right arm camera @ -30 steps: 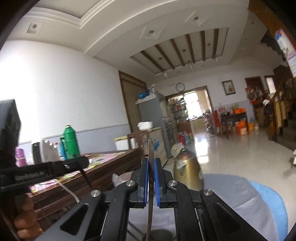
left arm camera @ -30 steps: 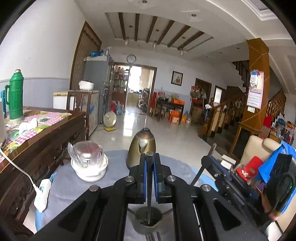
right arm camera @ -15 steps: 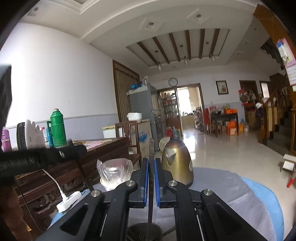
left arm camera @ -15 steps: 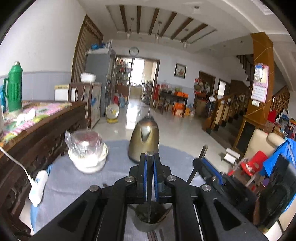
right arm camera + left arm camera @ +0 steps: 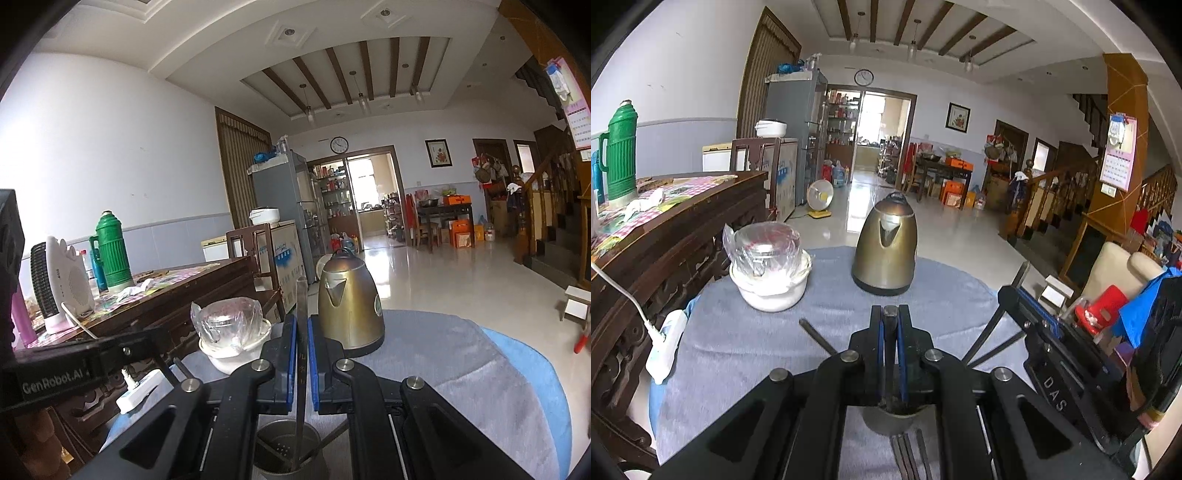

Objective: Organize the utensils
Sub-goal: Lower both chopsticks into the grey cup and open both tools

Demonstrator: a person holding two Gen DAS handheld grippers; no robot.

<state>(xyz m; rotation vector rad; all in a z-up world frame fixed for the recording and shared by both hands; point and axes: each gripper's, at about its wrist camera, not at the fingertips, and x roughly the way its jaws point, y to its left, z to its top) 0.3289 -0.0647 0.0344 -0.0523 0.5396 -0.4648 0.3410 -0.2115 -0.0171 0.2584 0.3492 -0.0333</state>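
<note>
A metal utensil cup (image 5: 889,421) stands on the grey cloth just under both grippers; it also shows in the right wrist view (image 5: 288,452). My left gripper (image 5: 890,332) is shut on a dark utensil handle (image 5: 889,354) that reaches down into the cup. My right gripper (image 5: 302,332) is shut on a flat metal utensil (image 5: 302,332) that stands upright with its lower end in the cup. Several dark handles (image 5: 991,341) lean out of the cup to either side. Fork tines (image 5: 905,454) lie on the cloth in front of the cup.
A brass kettle (image 5: 884,247) and a white bowl with a plastic-wrapped lid (image 5: 770,266) stand on the round table (image 5: 738,350) beyond the cup. A white power strip (image 5: 665,345) lies at the table's left edge. A dark wooden sideboard (image 5: 665,236) stands to the left.
Both grippers have tilted downward and lowered toward the cup, so the table and cup show more. Both stay shut on their utensils.
</note>
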